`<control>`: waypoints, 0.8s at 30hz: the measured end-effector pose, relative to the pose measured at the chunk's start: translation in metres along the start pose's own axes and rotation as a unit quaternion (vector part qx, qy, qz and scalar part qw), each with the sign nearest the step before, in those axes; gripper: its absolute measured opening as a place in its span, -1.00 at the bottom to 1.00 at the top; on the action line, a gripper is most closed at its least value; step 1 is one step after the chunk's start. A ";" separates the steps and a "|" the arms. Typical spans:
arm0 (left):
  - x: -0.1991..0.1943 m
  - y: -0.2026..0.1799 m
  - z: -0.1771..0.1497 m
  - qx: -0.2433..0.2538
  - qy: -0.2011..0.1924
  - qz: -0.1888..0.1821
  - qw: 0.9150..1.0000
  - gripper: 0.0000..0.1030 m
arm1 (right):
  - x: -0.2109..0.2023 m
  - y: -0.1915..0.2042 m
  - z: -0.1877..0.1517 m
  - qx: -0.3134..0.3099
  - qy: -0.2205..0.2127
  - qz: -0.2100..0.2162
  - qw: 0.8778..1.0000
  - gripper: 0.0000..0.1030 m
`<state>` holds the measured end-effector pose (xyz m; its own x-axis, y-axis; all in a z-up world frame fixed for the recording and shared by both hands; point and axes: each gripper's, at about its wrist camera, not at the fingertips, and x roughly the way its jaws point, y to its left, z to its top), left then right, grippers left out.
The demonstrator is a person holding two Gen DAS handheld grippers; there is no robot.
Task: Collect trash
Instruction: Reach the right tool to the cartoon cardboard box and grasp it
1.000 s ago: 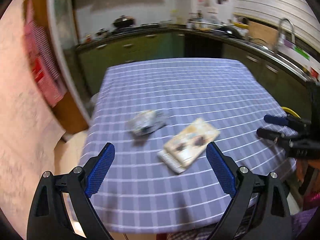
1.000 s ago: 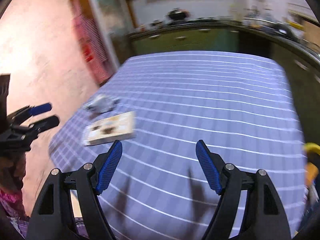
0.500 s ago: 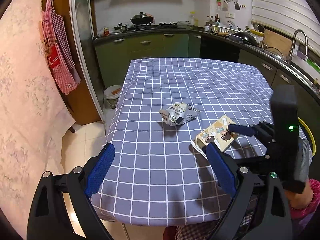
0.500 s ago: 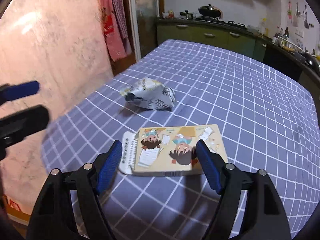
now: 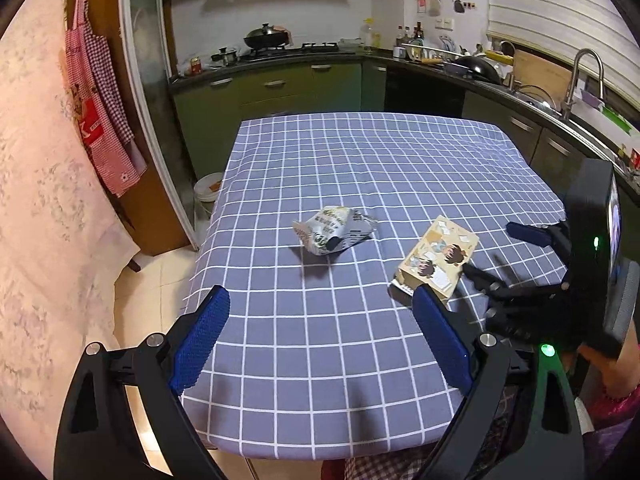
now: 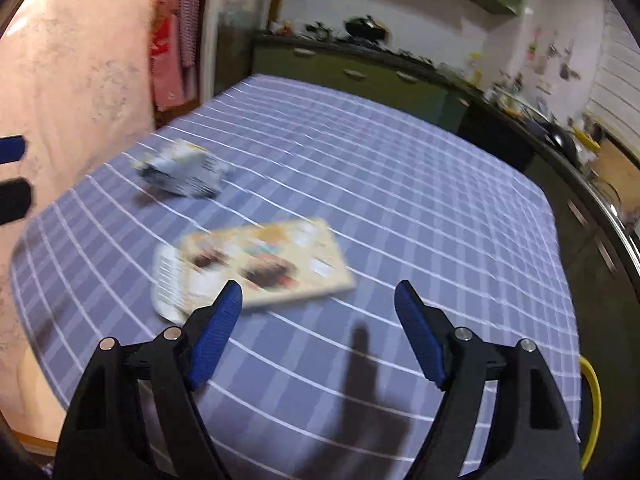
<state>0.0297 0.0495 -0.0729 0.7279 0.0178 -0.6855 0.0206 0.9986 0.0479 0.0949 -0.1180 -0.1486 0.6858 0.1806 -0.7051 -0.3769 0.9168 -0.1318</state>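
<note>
My left gripper (image 5: 320, 332) hangs with its jaws wide apart and nothing between them above the near edge of the checked tablecloth (image 5: 360, 168), and my right gripper (image 6: 318, 330) is just as wide and empty, with the flat cartoon-printed box (image 6: 260, 264) lying just beyond its left finger. Farther in, well apart from the box, sits the crumpled printed wrapper (image 5: 334, 230); both carry small writing too fine for me to read. At the far wall hangs a red checked apron (image 5: 100, 112).
</note>
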 end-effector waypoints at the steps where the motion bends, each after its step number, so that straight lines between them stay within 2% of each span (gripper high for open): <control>1: 0.001 -0.001 0.000 0.001 0.001 0.000 1.000 0.77 | -0.004 -0.002 -0.001 0.008 -0.006 0.018 1.000 0.44; 4: 0.003 -0.004 0.002 0.000 0.002 -0.005 1.000 0.77 | -0.008 0.013 0.000 -0.001 -0.015 0.051 0.999 0.45; 9: -0.001 -0.010 0.004 0.007 -0.004 -0.007 1.000 0.77 | 0.000 0.044 0.002 -0.037 -0.016 0.040 0.998 0.49; 13: 0.000 -0.008 0.005 0.006 -0.002 -0.008 1.000 0.77 | 0.005 0.054 0.000 -0.052 -0.009 0.007 0.999 0.50; 16: 0.003 -0.008 0.004 0.007 0.001 -0.011 1.000 0.77 | 0.004 0.038 -0.001 -0.052 -0.005 -0.034 0.998 0.50; 18: 0.005 -0.009 0.004 0.009 0.003 -0.014 1.000 0.77 | 0.007 0.017 -0.003 -0.033 0.006 -0.044 0.998 0.50; 22: 0.008 -0.013 0.005 0.014 0.005 -0.020 1.000 0.77 | 0.007 -0.040 -0.009 0.030 0.025 -0.087 0.995 0.51; 24: 0.009 -0.016 0.006 0.016 0.004 -0.022 1.000 0.77 | 0.004 -0.057 -0.009 0.060 0.023 -0.085 0.994 0.51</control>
<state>0.0398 0.0335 -0.0753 0.7203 -0.0262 -0.6931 0.0743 0.9965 0.0395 0.1134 -0.1727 -0.1499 0.7033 0.0058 -0.7109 -0.1795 0.9690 -0.1696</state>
